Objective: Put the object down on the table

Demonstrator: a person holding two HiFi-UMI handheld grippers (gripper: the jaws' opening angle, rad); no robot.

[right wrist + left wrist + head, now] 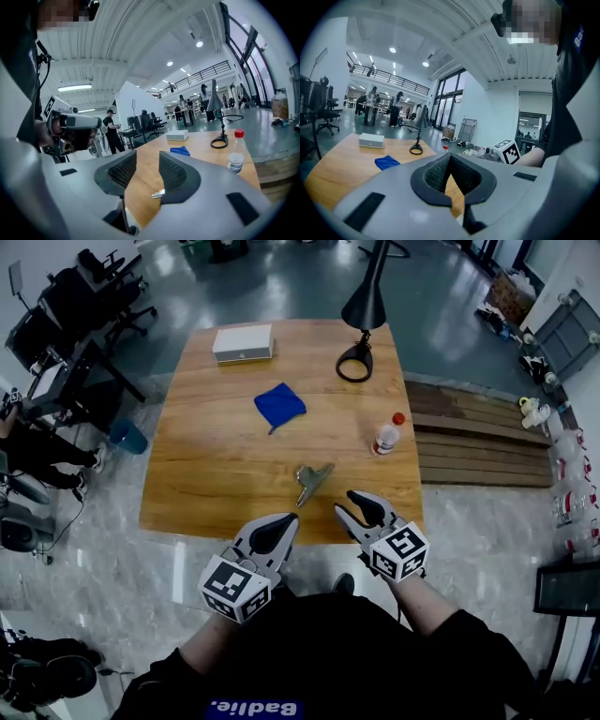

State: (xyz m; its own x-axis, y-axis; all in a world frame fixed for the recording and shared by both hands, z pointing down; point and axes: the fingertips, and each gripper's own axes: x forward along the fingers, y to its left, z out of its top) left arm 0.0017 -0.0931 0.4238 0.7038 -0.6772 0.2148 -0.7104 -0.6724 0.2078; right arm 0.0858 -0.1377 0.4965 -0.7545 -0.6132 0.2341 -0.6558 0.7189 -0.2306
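Note:
A small grey metal object (314,479) lies on the wooden table (206,474) near its front edge; in the right gripper view the metal object (158,193) shows low between the jaws, lying free on the wood. My right gripper (347,502) hovers just right of it and nearer to me, open, with nothing between its pads (173,173). My left gripper (291,519) sits at the table's front edge, below and left of the object, its jaws closed together and empty; in its own view the left gripper (450,157) has its tips meeting.
On the table farther off are a blue cloth (279,405), a white box (243,343), a black desk lamp (356,357) and a red-capped bottle (386,435). Office chairs stand to the left, and a low wooden platform (478,437) adjoins the table's right side.

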